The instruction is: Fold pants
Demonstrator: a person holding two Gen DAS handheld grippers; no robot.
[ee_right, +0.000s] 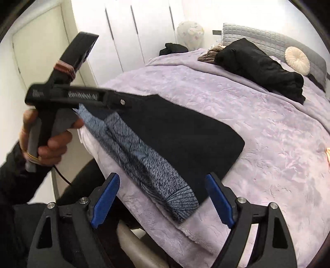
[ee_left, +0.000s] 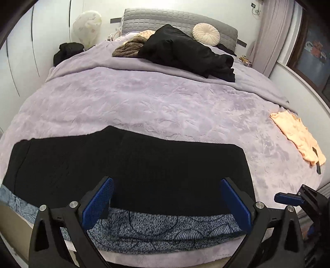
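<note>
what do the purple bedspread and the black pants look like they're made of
Purple bedspread: likely plush fleece or velvet, with a soft sheen and embossed leaf-like pattern. Black pants: matte knit or fleece-like fabric, no shine; the weave is too dark to tell.

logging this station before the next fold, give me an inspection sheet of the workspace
surface: bed under a lilac blanket, wrinkled.
job's things: black pants flat at the near edge, on a blue patterned cloth.
clutter: black garment pile, brown cloth, round cushion, peach garment.
grippers: left gripper open, above the pants; right gripper open, nothing between its pads.
cables: one dark cable below the left hand.
surroundings: white wardrobe, grey headboard, curtain.
</note>
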